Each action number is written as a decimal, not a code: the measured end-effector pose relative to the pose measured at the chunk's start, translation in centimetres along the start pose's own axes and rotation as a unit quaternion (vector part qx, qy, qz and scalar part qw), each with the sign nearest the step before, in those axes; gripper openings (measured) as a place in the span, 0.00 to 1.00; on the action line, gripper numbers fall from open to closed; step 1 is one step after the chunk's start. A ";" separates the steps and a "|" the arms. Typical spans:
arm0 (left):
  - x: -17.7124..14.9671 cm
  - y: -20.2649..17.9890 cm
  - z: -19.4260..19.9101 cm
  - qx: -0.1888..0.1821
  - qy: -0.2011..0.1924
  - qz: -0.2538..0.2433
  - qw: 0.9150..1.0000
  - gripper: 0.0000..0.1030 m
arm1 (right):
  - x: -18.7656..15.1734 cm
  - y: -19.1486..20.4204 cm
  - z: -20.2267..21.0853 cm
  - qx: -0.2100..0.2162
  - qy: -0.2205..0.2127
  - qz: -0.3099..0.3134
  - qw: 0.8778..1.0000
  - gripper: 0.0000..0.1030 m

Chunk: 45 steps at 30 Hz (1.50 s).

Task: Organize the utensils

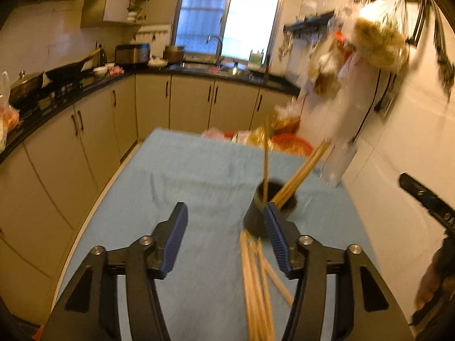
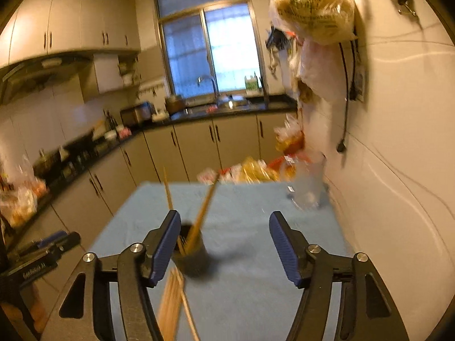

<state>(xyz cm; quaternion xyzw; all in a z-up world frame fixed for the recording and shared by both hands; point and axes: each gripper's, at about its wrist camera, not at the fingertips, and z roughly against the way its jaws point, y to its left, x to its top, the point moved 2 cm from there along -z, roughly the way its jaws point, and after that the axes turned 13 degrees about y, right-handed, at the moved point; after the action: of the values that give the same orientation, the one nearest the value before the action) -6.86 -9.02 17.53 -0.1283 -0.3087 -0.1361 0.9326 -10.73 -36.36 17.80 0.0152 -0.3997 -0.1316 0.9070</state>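
Observation:
A black round holder [image 1: 257,213] stands on the blue cloth [image 1: 184,176] with several wooden chopsticks [image 1: 301,173] leaning out of it. More loose chopsticks [image 1: 256,284] lie on the cloth in front of it. My left gripper [image 1: 226,213] is open and empty, its right finger just in front of the holder. In the right wrist view the same holder [image 2: 194,258] sits behind the left finger of my right gripper [image 2: 224,224], which is open and empty. Loose chopsticks [image 2: 173,304] lie near that finger.
Food packets [image 1: 273,139] and a clear bottle [image 1: 338,164] crowd the table's far end by the white tiled wall [image 2: 398,142]. Bags [image 2: 315,14] hang on that wall. Kitchen cabinets [image 1: 85,130] run along the left. The other gripper [image 2: 37,258] shows at the left edge.

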 end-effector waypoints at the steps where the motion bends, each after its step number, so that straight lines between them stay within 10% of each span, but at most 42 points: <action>1: -1.0 0.2 -0.6 0.007 0.015 -0.007 1.000 0.57 | -0.7 -0.3 -0.1 -0.006 0.015 0.007 1.000 0.70; 9: -7.1 0.4 -7.4 0.014 0.110 -0.029 0.993 0.57 | -8.2 -2.4 -5.6 -0.024 0.175 0.054 0.983 0.70; 15: -8.9 -1.2 -10.9 -0.026 0.151 -0.050 0.987 0.37 | -13.5 -0.6 -10.4 0.015 0.238 0.065 0.969 0.65; 25: -9.5 -4.0 -14.9 -0.032 0.188 -0.082 0.978 0.31 | -16.0 3.3 -15.2 0.019 0.249 0.096 0.964 0.59; 27: -9.5 -4.1 -15.2 -0.035 0.188 -0.079 0.978 0.17 | -15.9 3.9 -15.3 0.002 0.234 0.108 0.966 0.48; 29: -9.3 -3.7 -15.4 -0.040 0.195 -0.060 0.978 0.14 | -15.7 3.5 -15.2 0.004 0.232 0.091 0.969 0.14; 45: -11.0 5.6 -12.7 -0.056 0.170 0.088 0.980 0.07 | -19.6 -6.0 -8.5 -0.001 0.233 -0.099 0.967 0.23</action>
<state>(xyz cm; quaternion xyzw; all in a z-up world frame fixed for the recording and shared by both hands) -6.58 -5.96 0.10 -0.1822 -0.1248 -0.0907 0.9711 -18.50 -37.90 -2.90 0.0838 -0.1739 -0.2139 0.9576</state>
